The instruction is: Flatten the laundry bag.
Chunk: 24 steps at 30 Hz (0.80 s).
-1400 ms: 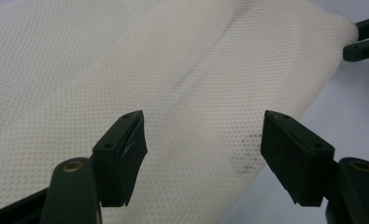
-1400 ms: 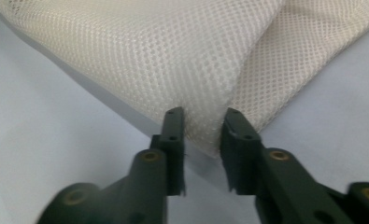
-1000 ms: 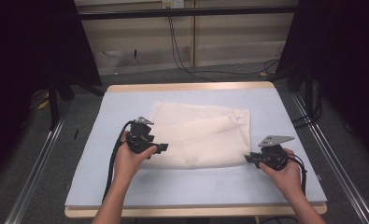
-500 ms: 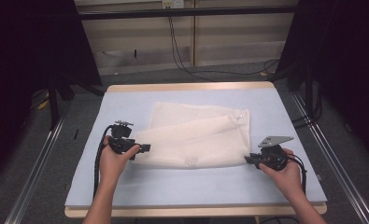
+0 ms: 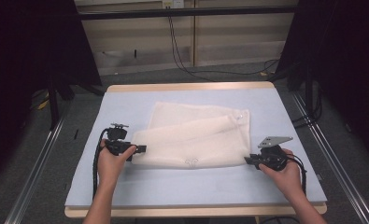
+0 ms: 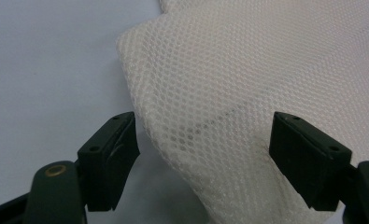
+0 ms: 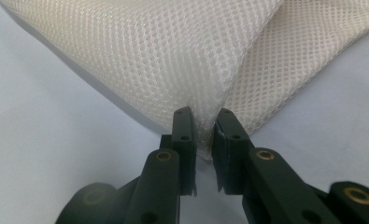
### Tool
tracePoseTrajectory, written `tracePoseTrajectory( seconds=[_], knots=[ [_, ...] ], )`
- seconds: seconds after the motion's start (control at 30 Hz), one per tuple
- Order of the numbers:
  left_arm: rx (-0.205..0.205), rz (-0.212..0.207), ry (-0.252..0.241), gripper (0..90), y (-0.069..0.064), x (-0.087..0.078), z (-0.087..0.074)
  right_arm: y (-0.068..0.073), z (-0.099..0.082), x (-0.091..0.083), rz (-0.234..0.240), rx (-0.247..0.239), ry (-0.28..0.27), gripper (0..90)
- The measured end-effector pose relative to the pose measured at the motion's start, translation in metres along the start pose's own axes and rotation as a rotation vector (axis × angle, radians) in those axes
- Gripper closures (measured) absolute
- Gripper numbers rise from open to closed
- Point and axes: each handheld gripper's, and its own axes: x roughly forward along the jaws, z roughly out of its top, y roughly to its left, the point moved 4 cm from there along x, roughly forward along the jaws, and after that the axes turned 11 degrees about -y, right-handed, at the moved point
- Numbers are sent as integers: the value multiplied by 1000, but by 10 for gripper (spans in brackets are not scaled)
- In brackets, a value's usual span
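High view: mesh bag [image 5: 191,140] bears a small unreadable mark.

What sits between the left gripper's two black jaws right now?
In the left gripper view, a folded corner of the white mesh fabric bag lies between the open left gripper, neither pad pressing it.

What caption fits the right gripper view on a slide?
Right tool shut on a corner of the white mesh bag over the blue mat.
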Motion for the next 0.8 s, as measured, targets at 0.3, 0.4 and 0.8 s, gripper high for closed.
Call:
tracePoseTrajectory(
  seconds=[0.3, 0.4, 0.8],
  knots=[
    [-25, -33, -21, 700, -2, 4, -1, -3, 2, 0, -26, -19, -12, 800],
    [-13, -37, -44, 799, -5, 4, 5, -7, 3, 0, -42, -9, -13, 802],
    [64, -25, -83, 832, -5, 34, 33, -37, 18, 20, -106, 8, -27, 811]
  ],
)
